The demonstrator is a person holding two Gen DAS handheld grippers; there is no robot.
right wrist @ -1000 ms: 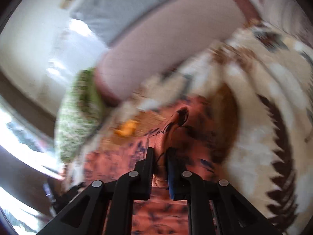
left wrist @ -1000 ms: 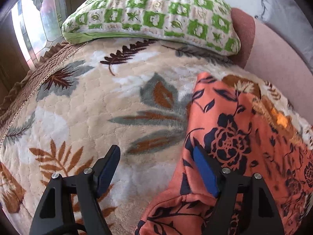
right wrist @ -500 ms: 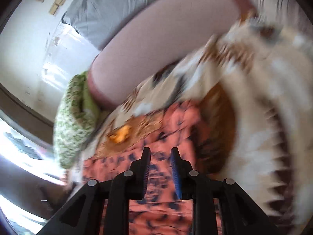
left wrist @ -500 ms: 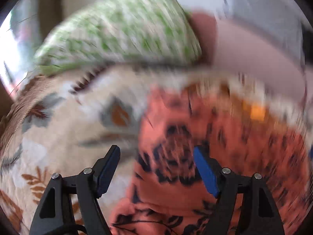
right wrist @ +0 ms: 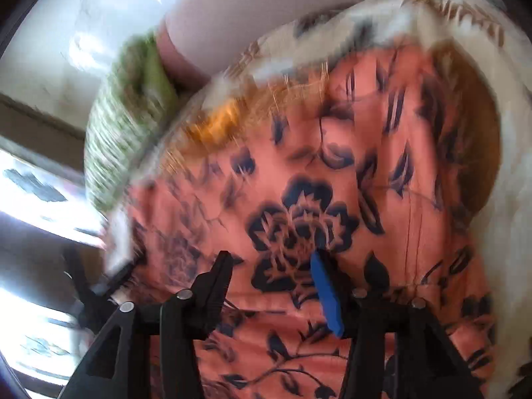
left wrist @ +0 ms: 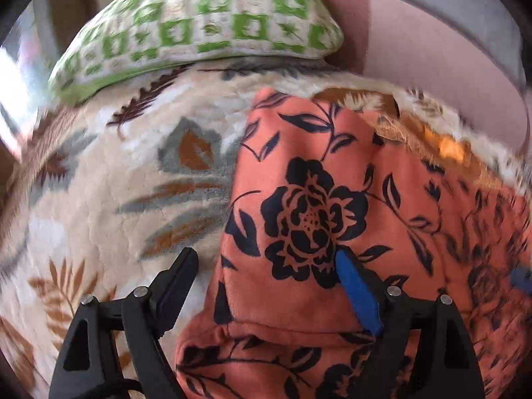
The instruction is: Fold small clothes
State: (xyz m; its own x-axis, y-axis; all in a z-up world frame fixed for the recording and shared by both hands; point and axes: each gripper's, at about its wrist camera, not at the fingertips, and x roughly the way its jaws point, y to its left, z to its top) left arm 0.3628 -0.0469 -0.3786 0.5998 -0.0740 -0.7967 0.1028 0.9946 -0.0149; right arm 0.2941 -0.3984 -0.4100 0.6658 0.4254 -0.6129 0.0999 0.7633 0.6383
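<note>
An orange garment point(left wrist: 332, 173) with a dark blue flower print lies folded on a cream leaf-patterned blanket point(left wrist: 109, 206). In the left wrist view my left gripper point(left wrist: 266, 259) hovers over the garment's left edge, jaws wide and still opening, nothing pinched; one finger is over the blanket, the other over the cloth. The right wrist view is blurred. There my right gripper point(right wrist: 271, 259) is over the same garment point(right wrist: 332, 183), jaws opening, with the cloth lying flat beneath them and nothing gripped. A tip of the right gripper point(left wrist: 520, 279) shows at the right edge of the left wrist view.
A green-and-white checked pillow point(left wrist: 206, 23) lies at the head of the blanket, and also shows as the blurred pillow point(right wrist: 126, 123) in the right wrist view. A pink bolster point(left wrist: 415, 46) runs behind the garment. A bright window point(right wrist: 36, 199) is at the left.
My right gripper let go of a pinched fold of the garment and its jaws spread apart. The left gripper slid sideways from the blanket over the garment's edge and opened a little wider.
</note>
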